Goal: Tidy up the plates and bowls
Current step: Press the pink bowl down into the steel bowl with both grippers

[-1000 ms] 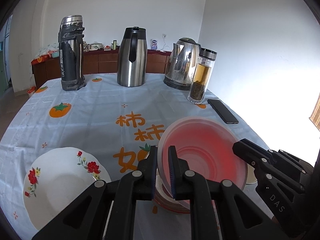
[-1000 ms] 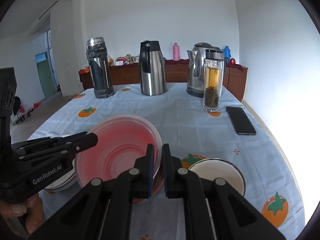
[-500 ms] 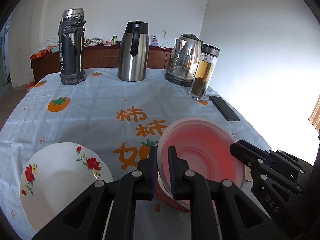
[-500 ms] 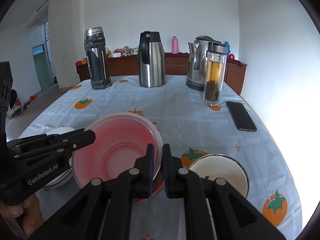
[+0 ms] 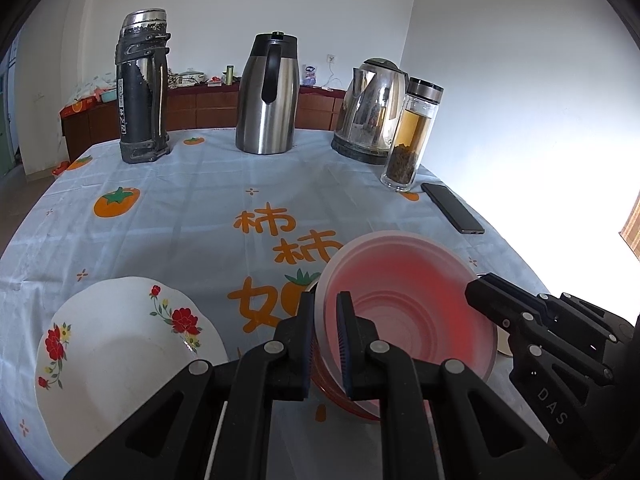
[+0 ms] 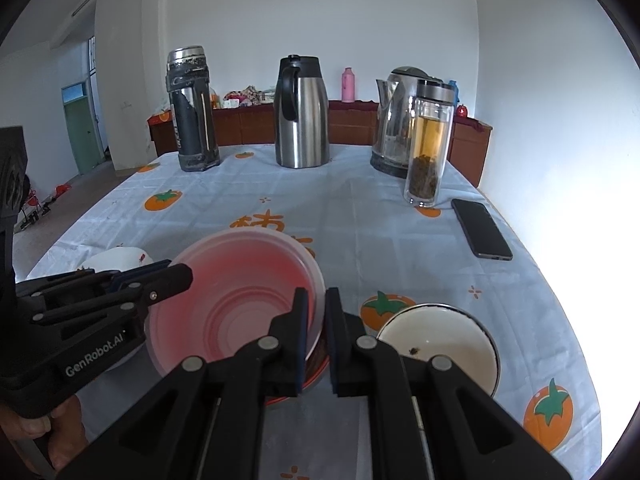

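At the lower centre of the left wrist view, the left gripper point(image 5: 325, 330) pinches the near-left rim of the translucent pink bowl point(image 5: 404, 304), which sits over a red plate point(image 5: 340, 390). The flowered plate point(image 5: 116, 356) lies at lower left, and the right gripper reaches in from lower right.

At the lower centre of the right wrist view, the right gripper point(image 6: 316, 332) clamps the same bowl's right rim; a white bowl point(image 6: 444, 344) sits just right. Both rims should be carried level and together, I judge, so the thin plastic neither twists nor slips.
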A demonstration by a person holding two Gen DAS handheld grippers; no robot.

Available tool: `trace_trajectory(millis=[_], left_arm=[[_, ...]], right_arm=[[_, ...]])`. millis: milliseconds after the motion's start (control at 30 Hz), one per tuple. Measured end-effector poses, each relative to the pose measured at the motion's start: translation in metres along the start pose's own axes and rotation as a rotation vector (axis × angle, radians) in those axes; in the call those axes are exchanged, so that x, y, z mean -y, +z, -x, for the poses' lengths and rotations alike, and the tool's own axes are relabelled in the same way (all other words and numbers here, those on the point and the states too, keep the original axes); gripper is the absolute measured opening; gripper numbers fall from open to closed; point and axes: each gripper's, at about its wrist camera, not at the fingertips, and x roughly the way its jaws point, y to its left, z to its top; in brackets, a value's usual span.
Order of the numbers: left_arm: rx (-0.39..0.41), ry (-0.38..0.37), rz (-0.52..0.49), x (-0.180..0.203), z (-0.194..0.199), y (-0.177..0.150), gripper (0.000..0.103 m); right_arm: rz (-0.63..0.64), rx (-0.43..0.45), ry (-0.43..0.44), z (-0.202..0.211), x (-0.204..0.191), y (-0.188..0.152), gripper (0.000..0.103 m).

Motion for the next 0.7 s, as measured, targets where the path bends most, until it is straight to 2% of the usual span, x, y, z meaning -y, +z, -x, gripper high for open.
trace_trajectory(millis=[700], left_arm=[[-0.033,-0.003,-0.005,0.000,-0.008,-0.003,0.012]], right_arm=[[-0.002,-0.036,-0.005,-0.011,0.002,-0.003,0.010]])
